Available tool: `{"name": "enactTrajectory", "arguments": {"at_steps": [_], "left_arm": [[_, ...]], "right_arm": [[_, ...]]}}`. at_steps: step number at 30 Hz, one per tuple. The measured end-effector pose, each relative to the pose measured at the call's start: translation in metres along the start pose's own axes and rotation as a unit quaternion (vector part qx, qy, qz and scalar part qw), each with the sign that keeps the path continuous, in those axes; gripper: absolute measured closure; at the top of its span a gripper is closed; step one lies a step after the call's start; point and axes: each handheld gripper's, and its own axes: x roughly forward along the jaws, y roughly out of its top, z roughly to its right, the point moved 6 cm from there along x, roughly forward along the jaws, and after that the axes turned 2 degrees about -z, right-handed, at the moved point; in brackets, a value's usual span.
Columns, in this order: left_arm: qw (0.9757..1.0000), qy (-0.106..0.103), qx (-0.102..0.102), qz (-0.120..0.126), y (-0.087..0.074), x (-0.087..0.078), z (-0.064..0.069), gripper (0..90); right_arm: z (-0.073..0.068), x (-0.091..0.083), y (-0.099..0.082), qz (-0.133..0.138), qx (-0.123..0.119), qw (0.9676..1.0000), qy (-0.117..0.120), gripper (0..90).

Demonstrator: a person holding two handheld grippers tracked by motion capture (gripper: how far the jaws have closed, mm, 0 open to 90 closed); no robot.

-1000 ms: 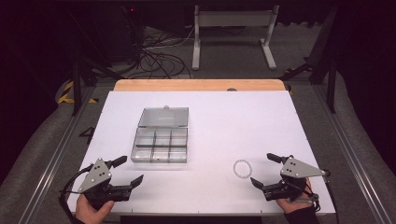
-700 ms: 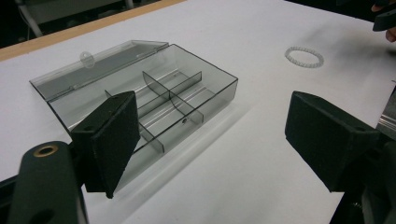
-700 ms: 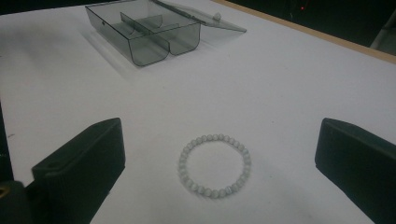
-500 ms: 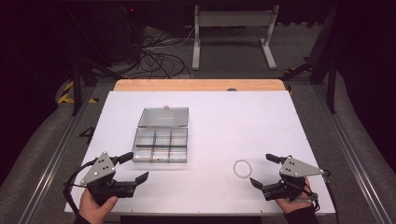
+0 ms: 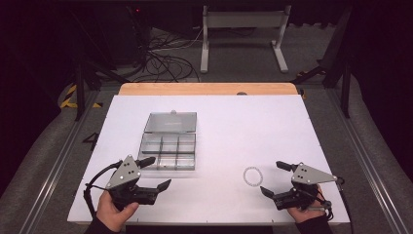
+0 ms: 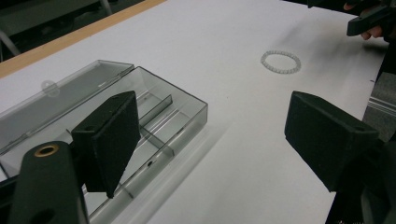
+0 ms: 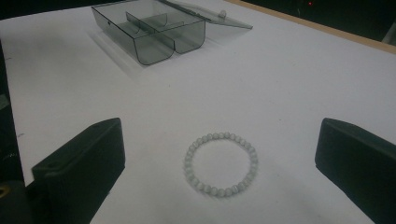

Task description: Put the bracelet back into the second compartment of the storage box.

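Note:
A clear grey compartment box [image 5: 167,167] lies on the white table with its lid [image 5: 171,123] folded open behind it; its compartments look empty. A pale bead bracelet [image 5: 253,175] lies flat to the right of the box. My left gripper [image 5: 159,171] is open just in front of the box's near left corner, holding nothing. In the left gripper view one finger [image 6: 109,140] overlaps the box [image 6: 187,121], with the bracelet [image 6: 280,61] farther off. My right gripper [image 5: 271,177] is open just right of the bracelet. The right gripper view has the bracelet [image 7: 189,157] on the table between the wide-open jaws [image 7: 219,126].
The white table top [image 5: 234,122] has a wooden strip [image 5: 209,88] along its far edge. Beyond it are a metal stand [image 5: 241,29] and cables [image 5: 168,53] on the floor. The box [image 7: 149,49] sits far behind the bracelet in the right gripper view.
My left gripper has moved forward and to the right, closer to the box's near corner. The right gripper has barely moved. Box and bracelet lie where they were.

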Motion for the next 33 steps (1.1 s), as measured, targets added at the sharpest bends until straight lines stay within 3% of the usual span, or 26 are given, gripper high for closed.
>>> {"name": "enactTrajectory", "arguments": {"at_steps": [18,28,33], "left_arm": [[0.9991,-0.027,0.030,-0.007,0.027,0.030,0.019,18.7],[0.9985,-0.038,0.036,-0.012,0.037,0.042,0.026,18.0],[0.9984,-0.051,0.025,-0.006,0.042,0.049,0.028,18.3]], "right_arm": [[0.000,-0.001,0.000,0.001,0.002,1.0000,0.000,2.1],[0.000,-0.001,0.000,0.002,0.002,1.0000,0.000,2.0],[0.000,-0.002,0.000,0.002,0.001,1.0000,0.001,2.0]]}}
